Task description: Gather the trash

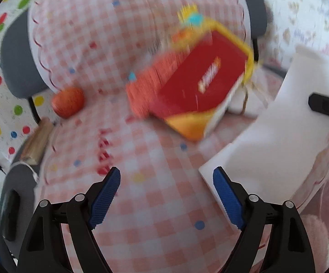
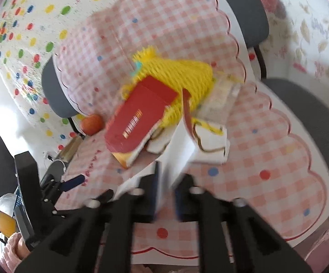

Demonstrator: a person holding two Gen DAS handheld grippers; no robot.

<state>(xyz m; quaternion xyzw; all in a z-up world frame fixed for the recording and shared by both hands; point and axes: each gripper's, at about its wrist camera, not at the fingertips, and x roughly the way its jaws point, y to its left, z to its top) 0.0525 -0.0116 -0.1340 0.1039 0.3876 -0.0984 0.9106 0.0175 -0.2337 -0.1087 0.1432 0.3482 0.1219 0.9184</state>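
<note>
Right gripper [image 2: 164, 195] is clamped on a white paper sheet [image 1: 285, 122], holding it above the pink checked cloth [image 1: 141, 204]. Left gripper [image 1: 166, 195] hangs wide with nothing in it. Red box [image 1: 200, 86] sits on yellow netting [image 2: 187, 75] just beyond

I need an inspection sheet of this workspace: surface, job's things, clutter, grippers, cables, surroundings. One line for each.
Surface: pink checked cloth with coloured dots.
Job's things: red carton, yellow foam net, torn white packaging, white sheet.
Clutter: orange round fruit; brown block at the cloth's edge.
Grippers: left gripper open, empty; right gripper shut on the white sheet.
Cables: thin white cord, left edge.
Surroundings: grey chair backs; dotted sheet.
</note>
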